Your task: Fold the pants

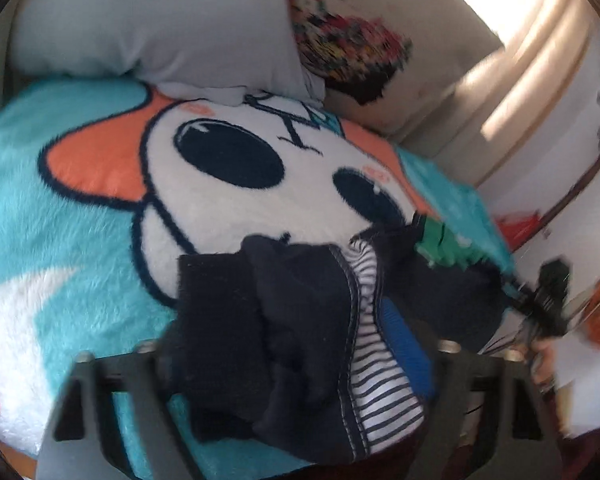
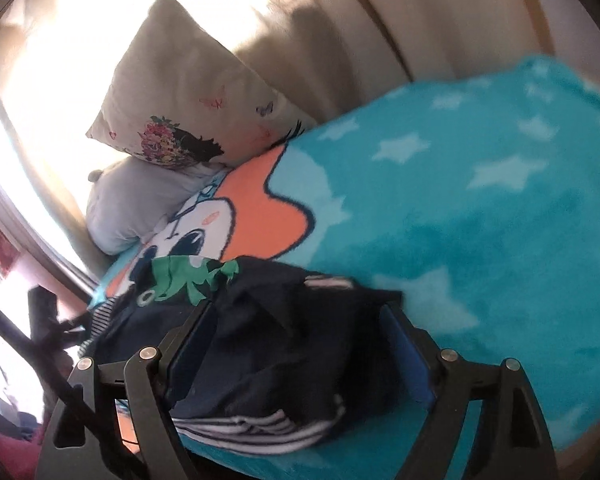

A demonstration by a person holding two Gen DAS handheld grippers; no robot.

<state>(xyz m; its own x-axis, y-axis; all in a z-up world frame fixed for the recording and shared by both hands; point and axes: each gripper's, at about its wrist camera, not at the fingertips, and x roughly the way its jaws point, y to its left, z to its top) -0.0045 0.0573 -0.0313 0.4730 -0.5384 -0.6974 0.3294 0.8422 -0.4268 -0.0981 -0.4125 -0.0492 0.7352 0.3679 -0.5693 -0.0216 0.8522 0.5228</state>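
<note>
Navy pants (image 1: pixel 300 340) sit bunched between left tongs (image 1: pixel 296 360) and right tongs (image 2: pixel 300 344), each set wide around cloth; true grip unclear. Pants lie on blanket (image 2: pixel 480 220), likely gathered for a fold.

Our left gripper (image 1: pixel 300 332) and right gripper (image 2: pixel 296 332), each with jaws spread around bunched cloth; our right gripper appears blurred in the left view.
</note>
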